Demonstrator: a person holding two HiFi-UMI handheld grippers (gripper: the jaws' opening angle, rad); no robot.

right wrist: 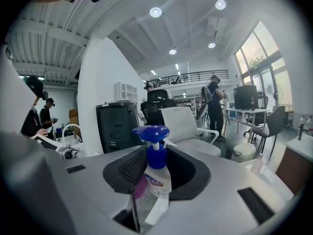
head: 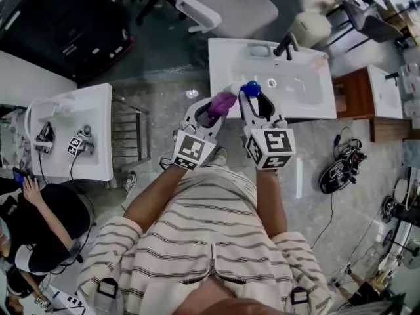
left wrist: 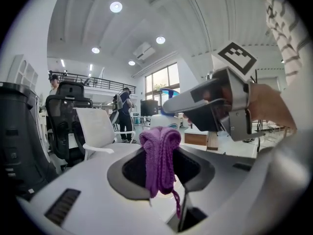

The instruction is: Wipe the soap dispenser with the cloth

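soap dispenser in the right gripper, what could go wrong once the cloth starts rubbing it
1. The soap dispenser is pinched by the right gripper with its blue pump free beyond the jaws; sideways rubbing could twist it loose.
2. It hangs about over the sink's front edge, so a slip might land on the floor.
3. The cloth in the left gripper is a small wad with a dangling thread, which may snag the pump.

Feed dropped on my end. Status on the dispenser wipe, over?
Left gripper shut on cloth. Right gripper shut on dispenser, over sink's near edge. Cloth close beside dispenser, contact unclear. Nothing between them.
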